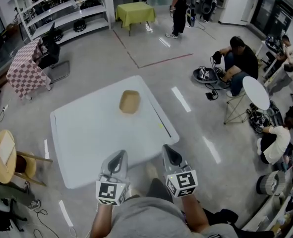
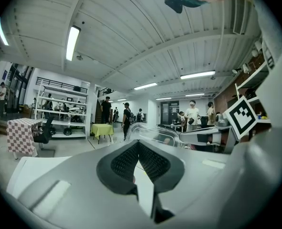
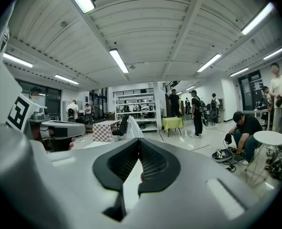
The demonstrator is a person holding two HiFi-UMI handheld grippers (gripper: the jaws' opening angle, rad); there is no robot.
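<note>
A tan, shallow bowl-like object (image 1: 129, 102) lies on the far half of a white table (image 1: 87, 133). My left gripper (image 1: 117, 157) hovers over the table's near edge, jaws shut with nothing between them. My right gripper (image 1: 170, 152) is just off the near right corner, also shut and holding nothing. Both are well short of the tan object. In the left gripper view the left gripper (image 2: 138, 143) has its tips touching and is tilted up toward the room and ceiling. The right gripper view shows the right gripper (image 3: 140, 141) the same way.
A thin dark strip (image 1: 160, 119) runs along the table's right edge. Around the table are a checkered-cloth table (image 1: 25, 68), a round wooden stool (image 1: 5, 150), a white round side table (image 1: 255, 93), a yellow-green table (image 1: 135, 12), shelving (image 1: 62, 9) and several people, some crouching at right (image 1: 240, 58).
</note>
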